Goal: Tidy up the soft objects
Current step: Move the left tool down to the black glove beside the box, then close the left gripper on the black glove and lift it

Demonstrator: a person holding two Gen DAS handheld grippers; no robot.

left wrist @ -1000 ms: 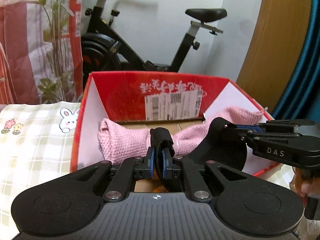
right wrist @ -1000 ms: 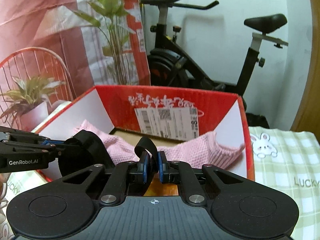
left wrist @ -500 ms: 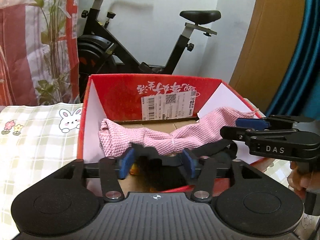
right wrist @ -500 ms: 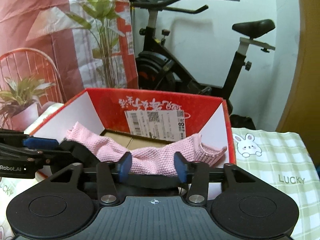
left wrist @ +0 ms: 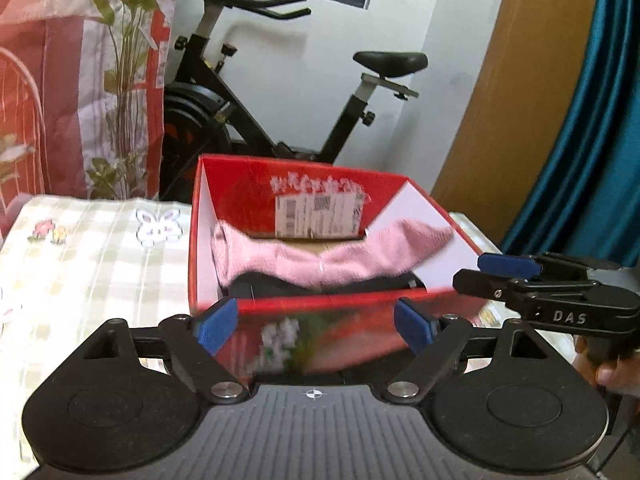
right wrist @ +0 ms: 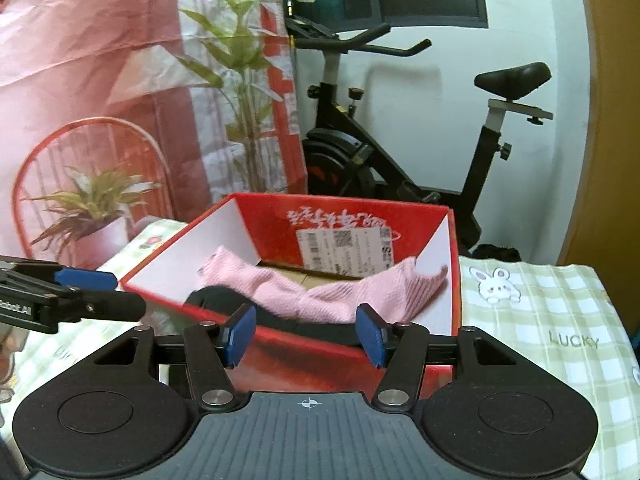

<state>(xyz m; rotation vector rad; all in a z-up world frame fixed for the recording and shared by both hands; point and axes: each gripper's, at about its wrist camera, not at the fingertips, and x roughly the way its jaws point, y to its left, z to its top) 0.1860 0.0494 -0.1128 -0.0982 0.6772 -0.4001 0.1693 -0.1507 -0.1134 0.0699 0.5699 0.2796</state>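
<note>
Pink cloth [left wrist: 320, 252] lies over black strap [right wrist: 280, 320] inside red box [right wrist: 444, 240].

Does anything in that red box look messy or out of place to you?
Slightly. In the red box, the pink cloth lies stretched and rumpled from side wall to side wall, its ends riding up the white walls, not folded. A black soft item lies in front of it, partly under it. Nothing looks spilled or damaged.

Left gripper [left wrist: 316, 326] and right gripper [right wrist: 306, 334], jaws just opened, both empty.
</note>
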